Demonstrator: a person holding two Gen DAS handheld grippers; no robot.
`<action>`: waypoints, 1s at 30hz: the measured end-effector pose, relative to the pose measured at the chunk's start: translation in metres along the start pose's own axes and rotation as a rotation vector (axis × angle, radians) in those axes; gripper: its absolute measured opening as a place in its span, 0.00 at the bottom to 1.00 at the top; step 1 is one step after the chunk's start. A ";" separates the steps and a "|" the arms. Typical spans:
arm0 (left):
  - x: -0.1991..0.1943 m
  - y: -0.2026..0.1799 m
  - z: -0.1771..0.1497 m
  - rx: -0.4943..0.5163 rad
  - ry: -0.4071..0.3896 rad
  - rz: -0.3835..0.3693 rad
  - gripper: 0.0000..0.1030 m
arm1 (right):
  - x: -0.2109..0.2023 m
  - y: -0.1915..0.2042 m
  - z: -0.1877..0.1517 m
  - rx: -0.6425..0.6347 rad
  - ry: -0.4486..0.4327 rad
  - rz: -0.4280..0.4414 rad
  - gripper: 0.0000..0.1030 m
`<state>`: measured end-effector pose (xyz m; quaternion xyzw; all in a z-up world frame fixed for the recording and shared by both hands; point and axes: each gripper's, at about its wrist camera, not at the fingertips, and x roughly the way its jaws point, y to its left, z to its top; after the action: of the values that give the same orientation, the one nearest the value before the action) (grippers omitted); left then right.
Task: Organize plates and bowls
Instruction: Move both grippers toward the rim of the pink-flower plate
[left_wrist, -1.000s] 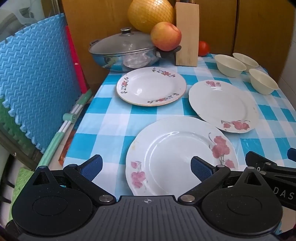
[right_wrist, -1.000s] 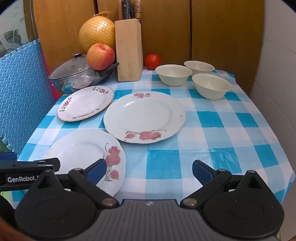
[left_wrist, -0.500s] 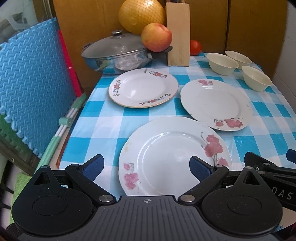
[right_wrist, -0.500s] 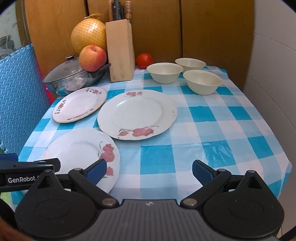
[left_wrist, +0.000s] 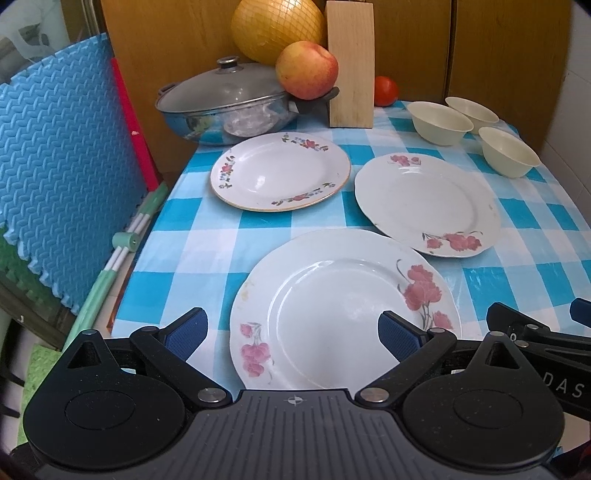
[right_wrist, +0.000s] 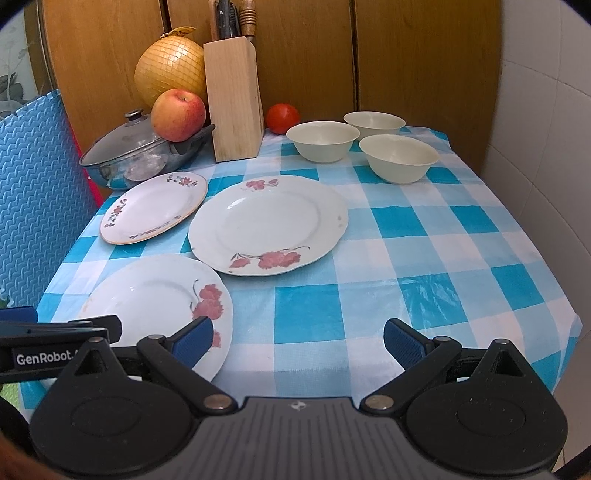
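My left tool (left_wrist: 291, 330) is wide open and holds nothing; its two blue pads (left_wrist: 186, 332) stand far apart above the near edge of the surface (left_wrist: 207, 240), one on each side of the nearest plate (left_wrist: 343, 310). My right tool (right_wrist: 298, 338) is also wide open and empty, and it hovers over a bare part of the blue and white checked cloth, just to the right of this same plate (right_wrist: 155, 295). In the right wrist view I see the left tool (right_wrist: 59, 328) at the left border, and in the left wrist view the right tool (left_wrist: 535, 328) shows at the right border. The nearest plate is white with pink flowers and lies flat close to the front edge. Behind it, a little to the right, lies the second large plate (left_wrist: 426, 205) with pink flowers too; their rims are very near, but I cannot tell if they touch. To the left of the second one lies the smaller plate (left_wrist: 280, 171) with a thin gold rim and small flowers. The three cream bowls (right_wrist: 320, 141) stand upright and empty in a group at the far right corner, close together. At the back I see a knife block (right_wrist: 232, 99), a tomato (right_wrist: 282, 118) beside it, a pan with a glass lid (left_wrist: 225, 101), an apple (left_wrist: 306, 70) resting on the pan handle, and a pomelo in a net (left_wrist: 277, 26) behind it. A blue foam mat (left_wrist: 55, 155) stands at the left of the surface.
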<state>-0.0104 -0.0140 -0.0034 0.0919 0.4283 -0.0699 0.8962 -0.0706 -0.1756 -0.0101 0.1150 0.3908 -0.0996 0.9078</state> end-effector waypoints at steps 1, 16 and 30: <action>0.000 0.000 0.000 0.000 0.001 0.000 0.98 | 0.000 0.000 0.000 0.000 0.002 0.001 0.94; 0.000 0.002 -0.004 -0.003 0.006 0.001 0.98 | 0.002 0.001 -0.002 0.005 0.015 0.012 0.94; 0.008 0.004 -0.003 -0.014 0.045 -0.003 0.98 | 0.009 0.001 -0.003 0.009 0.048 0.023 0.94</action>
<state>-0.0071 -0.0094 -0.0110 0.0866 0.4491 -0.0663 0.8868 -0.0666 -0.1744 -0.0183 0.1260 0.4105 -0.0881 0.8988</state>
